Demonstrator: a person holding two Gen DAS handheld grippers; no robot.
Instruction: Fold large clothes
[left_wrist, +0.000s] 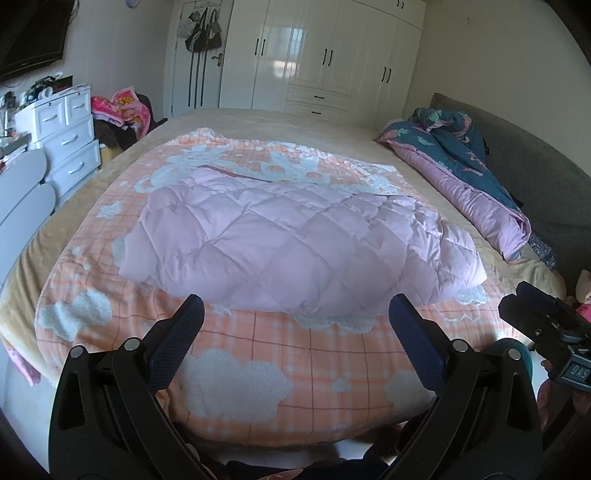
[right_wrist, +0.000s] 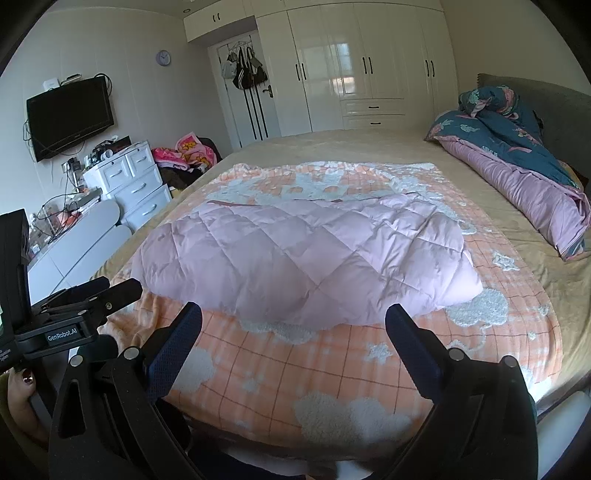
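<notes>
A pale pink quilted puffer coat (left_wrist: 295, 240) (right_wrist: 306, 258) lies folded in a bulky bundle on an orange checked blanket (left_wrist: 295, 354) (right_wrist: 295, 365) with white fluffy clouds, spread over the bed. My left gripper (left_wrist: 297, 310) hovers open near the blanket's front edge, just short of the coat, nothing between its fingers. My right gripper (right_wrist: 293, 317) stands open too, at about the same distance from the coat's near edge. In the left wrist view the right gripper's body (left_wrist: 546, 332) shows at the right; the left gripper's body (right_wrist: 74, 317) appears at the left of the right wrist view.
A rumpled teal and pink duvet (left_wrist: 461, 162) (right_wrist: 517, 162) lies along the bed's right side by a grey headboard (left_wrist: 535, 177). White drawers (left_wrist: 66, 136) (right_wrist: 136, 181) and a wall TV (right_wrist: 70, 114) stand left. White wardrobes (right_wrist: 351, 66) line the far wall.
</notes>
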